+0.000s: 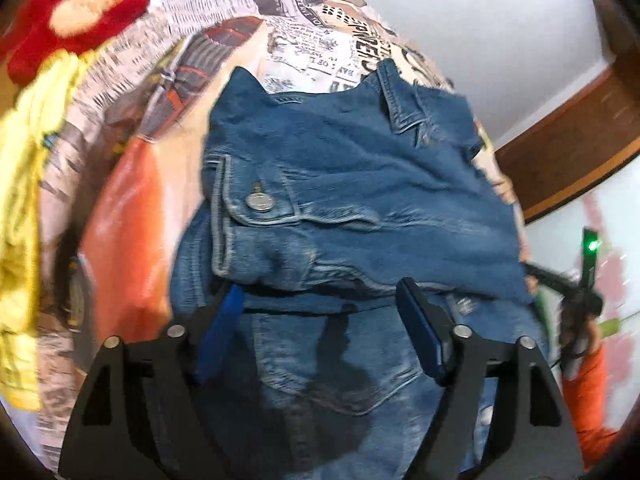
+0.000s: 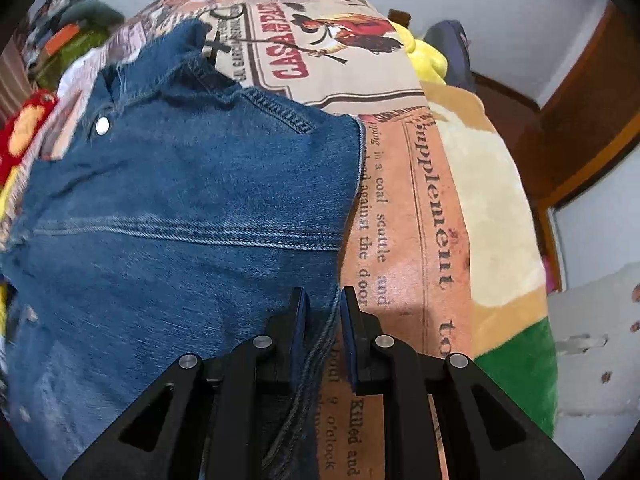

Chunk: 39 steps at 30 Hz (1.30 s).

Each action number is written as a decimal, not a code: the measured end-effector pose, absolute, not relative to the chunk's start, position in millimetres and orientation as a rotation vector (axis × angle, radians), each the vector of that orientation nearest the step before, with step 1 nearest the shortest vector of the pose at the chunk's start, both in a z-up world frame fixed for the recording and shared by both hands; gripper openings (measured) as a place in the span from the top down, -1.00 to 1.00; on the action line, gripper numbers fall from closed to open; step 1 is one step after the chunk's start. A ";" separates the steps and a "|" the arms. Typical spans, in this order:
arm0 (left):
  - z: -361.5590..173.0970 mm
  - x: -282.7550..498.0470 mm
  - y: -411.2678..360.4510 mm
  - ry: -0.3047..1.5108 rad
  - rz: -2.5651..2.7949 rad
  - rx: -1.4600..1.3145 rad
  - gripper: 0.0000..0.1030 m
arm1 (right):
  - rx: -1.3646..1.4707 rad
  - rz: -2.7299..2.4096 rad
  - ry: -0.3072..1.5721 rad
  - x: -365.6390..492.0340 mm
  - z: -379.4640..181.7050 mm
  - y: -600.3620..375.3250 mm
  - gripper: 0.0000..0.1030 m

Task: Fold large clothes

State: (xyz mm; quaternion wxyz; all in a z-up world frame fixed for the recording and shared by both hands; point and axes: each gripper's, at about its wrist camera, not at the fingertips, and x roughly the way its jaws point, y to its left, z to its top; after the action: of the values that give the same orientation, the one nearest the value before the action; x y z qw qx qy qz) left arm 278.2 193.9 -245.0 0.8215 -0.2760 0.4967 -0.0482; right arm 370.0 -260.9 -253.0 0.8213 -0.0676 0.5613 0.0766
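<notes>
Two claws: both over one denim jacket spread on a surface covered with a newspaper-print cloth.
Left claw: fingers well apart, with nothing pressed between the blue pads; it hangs just above a folded-over layer of the jacket.
Right claw: fingers drawn together and clamped on the jacket's edge seam, which runs up between the pads at the garment's right border.
Denim jacket: lying mostly flat, collar end farthest from the cameras; in the left wrist view a flap with a metal button sits on top of a lower layer, and a second button shows near the collar in the right wrist view.
Newspaper-print cloth: showing past the jacket on all visible sides, printed with columns of text and a rooster picture.
Red knitted item: at the far left corner, apart from the jacket.
Yellow fabric: along the left edge of the cloth.
Plush blanket: cream, tan and green, beside the printed cloth on the right.
Orange sleeve: low at the right edge of the left wrist view.
</notes>
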 end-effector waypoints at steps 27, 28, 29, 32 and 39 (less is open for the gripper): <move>-228.4 325.4 179.3 0.987 0.135 -0.151 0.36 | -0.148 0.329 1.157 364.4 -251.4 -218.3 0.74; -237.3 324.3 179.2 1.008 0.138 -0.146 0.33 | -0.170 0.342 1.132 361.2 -251.9 -217.6 0.74; -247.0 323.0 180.6 1.033 0.144 -0.140 0.27 | -0.197 0.354 1.116 358.5 -251.6 -217.0 0.73; -260.6 314.0 185.0 1.054 0.176 -0.136 0.02 | -0.276 0.324 1.074 353.3 -250.5 -214.5 0.21; -255.1 292.2 203.3 1.037 0.229 -0.139 -0.68 | -0.316 0.236 1.008 346.8 -247.3 -232.6 -0.75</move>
State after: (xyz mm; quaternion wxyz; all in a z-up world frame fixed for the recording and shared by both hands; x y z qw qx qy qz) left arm 292.2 203.3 -255.1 0.8599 -0.0664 0.4942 0.1093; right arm 346.8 -232.6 -247.3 0.8570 -0.1506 0.4799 0.1123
